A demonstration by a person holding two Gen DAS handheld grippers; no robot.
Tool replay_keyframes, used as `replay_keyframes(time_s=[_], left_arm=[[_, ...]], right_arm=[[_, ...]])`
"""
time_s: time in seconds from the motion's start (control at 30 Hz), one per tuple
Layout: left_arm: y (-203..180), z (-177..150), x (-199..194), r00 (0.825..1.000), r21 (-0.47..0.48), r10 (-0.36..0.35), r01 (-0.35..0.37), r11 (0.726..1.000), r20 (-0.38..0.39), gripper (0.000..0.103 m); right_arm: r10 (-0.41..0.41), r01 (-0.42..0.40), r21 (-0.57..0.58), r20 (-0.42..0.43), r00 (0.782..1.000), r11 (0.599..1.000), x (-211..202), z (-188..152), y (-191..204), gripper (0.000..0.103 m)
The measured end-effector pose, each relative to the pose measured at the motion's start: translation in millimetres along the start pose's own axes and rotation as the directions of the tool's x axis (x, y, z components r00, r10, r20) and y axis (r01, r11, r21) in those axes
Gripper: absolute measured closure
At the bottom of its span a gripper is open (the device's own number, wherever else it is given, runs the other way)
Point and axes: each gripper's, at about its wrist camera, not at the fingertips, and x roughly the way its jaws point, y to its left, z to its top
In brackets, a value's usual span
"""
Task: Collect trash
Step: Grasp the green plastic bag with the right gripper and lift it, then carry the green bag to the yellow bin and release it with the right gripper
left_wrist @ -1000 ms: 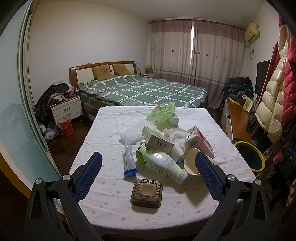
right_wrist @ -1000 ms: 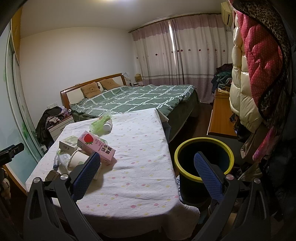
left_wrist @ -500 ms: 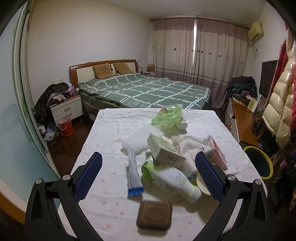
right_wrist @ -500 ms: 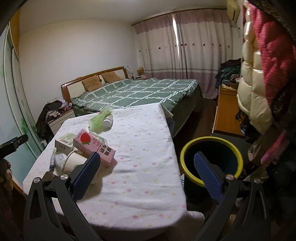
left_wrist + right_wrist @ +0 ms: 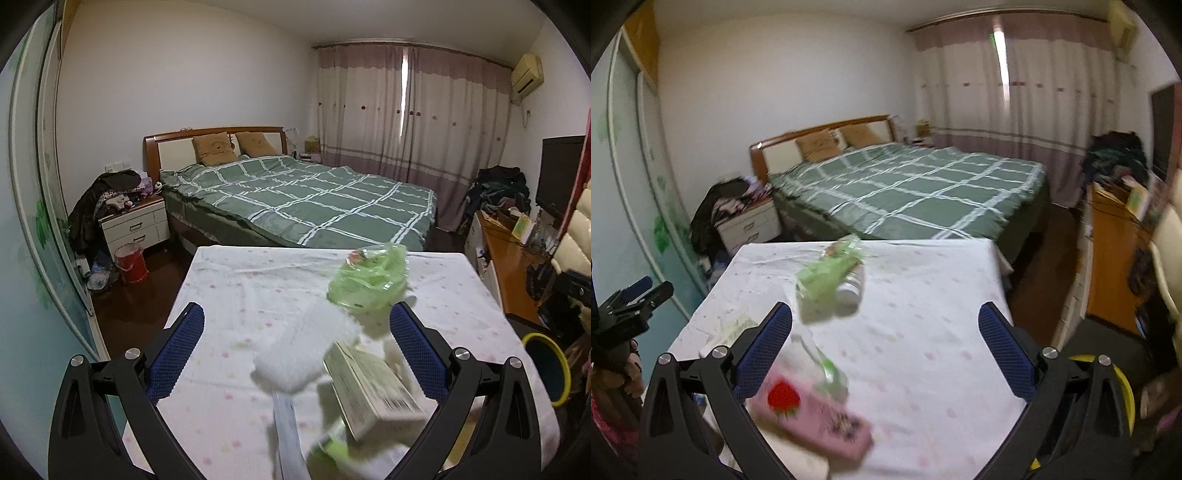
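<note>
Trash lies on a table with a white dotted cloth [image 5: 229,295]. In the left wrist view I see a green plastic bag [image 5: 369,282], a white foam sheet [image 5: 306,354], a pale green carton [image 5: 373,391] and a tube [image 5: 286,428]. My left gripper [image 5: 295,350] is open and empty just above them. In the right wrist view the green bag [image 5: 827,280] lies by a white bottle [image 5: 851,288], and a pink strawberry milk carton [image 5: 812,417] is near. My right gripper [image 5: 886,350] is open and empty over the cloth [image 5: 923,295]. A yellow-rimmed bin [image 5: 546,365] stands at the table's right.
A green checked bed [image 5: 314,199] stands beyond the table. A nightstand [image 5: 135,225] and red bucket [image 5: 131,258] are at the left. A wooden desk [image 5: 506,266] lines the right wall. The bin's rim [image 5: 1123,391] shows behind my right finger.
Both grippers have moved forward and lower over the table. The trash pile now fills the lower left wrist view; the right wrist has swung left, away from the bin, towards the trash.
</note>
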Motion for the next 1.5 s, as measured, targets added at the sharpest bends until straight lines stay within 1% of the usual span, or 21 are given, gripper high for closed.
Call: replay_keyframes(time_s=[0.03, 0.07, 0.13, 0.17, 0.2, 0.23, 0.3, 0.37, 0.53, 0.63, 0.73, 0.8, 0.83, 0.87, 0.9, 1.03, 1.2, 1.33, 1.4, 1.5], left_arm=[[0, 3, 9, 1.000, -0.001, 0.004, -0.004, 1.000, -0.003, 0.004], [2, 6, 19, 1.000, -0.005, 0.008, -0.008, 1.000, -0.007, 0.004], [7, 10, 36, 1.000, -0.018, 0.009, -0.009, 1.000, -0.014, 0.004], [9, 11, 43, 1.000, -0.026, 0.007, -0.007, 1.000, -0.017, 0.004], [11, 10, 49, 1.000, -0.033, 0.005, -0.005, 0.999, -0.019, 0.004], [14, 10, 56, 1.000, -0.040, 0.001, -0.002, 0.999, -0.020, 0.004], [16, 8, 67, 1.000, -0.042, -0.001, 0.000, 0.999, -0.023, 0.004], [16, 4, 73, 1.000, -0.036, -0.006, 0.005, 0.999, -0.030, 0.004], [16, -5, 84, 0.998, -0.036, -0.031, 0.029, 0.999, -0.057, 0.004], [17, -8, 84, 0.997, -0.035, -0.042, 0.039, 0.999, -0.065, 0.004], [16, -10, 85, 0.997, -0.032, -0.047, 0.045, 0.998, -0.069, 0.004], [17, -11, 83, 0.996, -0.036, -0.058, 0.056, 0.998, -0.074, 0.004], [17, -11, 84, 0.995, -0.036, -0.063, 0.061, 0.998, -0.076, 0.004], [17, -11, 83, 0.995, -0.036, -0.068, 0.065, 0.997, -0.077, 0.004], [18, -12, 82, 0.994, -0.037, -0.071, 0.068, 0.997, -0.078, 0.004], [21, -13, 80, 0.993, -0.047, -0.087, 0.083, 0.995, -0.078, 0.004], [21, -13, 78, 0.994, -0.047, -0.091, 0.088, 0.995, -0.066, 0.004], [20, -12, 75, 0.994, -0.047, -0.098, 0.096, 0.994, -0.051, 0.004], [18, -12, 72, 0.994, -0.044, -0.103, 0.101, 0.994, -0.039, 0.004], [13, -10, 60, 0.994, -0.031, -0.105, 0.104, 0.994, -0.019, 0.004]], right_arm=[[0.011, -0.011, -0.020, -0.020, 1.000, 1.000, 18, 9, 6, 0.011], [0.024, -0.025, -0.033, -0.032, 0.999, 0.999, 30, 15, 10, 0.017], [0.056, -0.059, -0.040, -0.073, 0.996, 0.997, 62, 29, 16, 0.021], [0.064, -0.069, -0.046, -0.088, 0.994, 0.997, 76, 35, 19, 0.025], [0.070, -0.076, -0.050, -0.107, 0.992, 0.996, 92, 41, 21, 0.032], [0.073, -0.080, -0.050, -0.123, 0.990, 0.996, 106, 45, 23, 0.035], [0.090, -0.099, -0.043, -0.169, 0.981, 0.994, 141, 54, 27, 0.046], [0.103, -0.113, -0.037, -0.214, 0.971, 0.993, 170, 61, 29, 0.050], [0.087, -0.108, -0.053, -0.303, 0.949, 0.993, 231, 72, 42, 0.051], [0.073, -0.095, -0.045, -0.353, 0.933, 0.994, 264, 74, 47, 0.055], [0.055, -0.075, -0.042, -0.368, 0.928, 0.996, 279, 71, 48, 0.066], [0.044, -0.067, -0.047, -0.372, 0.927, 0.997, 286, 71, 52, 0.077], [0.044, -0.067, -0.049, -0.371, 0.927, 0.997, 287, 70, 53, 0.081], [0.038, -0.062, -0.053, -0.368, 0.929, 0.997, 289, 70, 54, 0.089], [0.035, -0.059, -0.056, -0.363, 0.931, 0.997, 290, 70, 56, 0.094], [0.051, -0.069, -0.045, -0.323, 0.945, 0.997, 278, 75, 56, 0.099], [0.068, -0.078, -0.031, -0.242, 0.968, 0.996, 240, 86, 54, 0.099], [0.066, -0.065, 0.010, -0.126, 0.990, 0.998, 182, 92, 36, 0.100], [0.054, -0.052, 0.033, -0.079, 0.995, 0.998, 154, 91, 23, 0.100], [0.011, -0.011, 0.080, 0.000, 1.000, 0.997, 94, 82, -8, 0.100]])
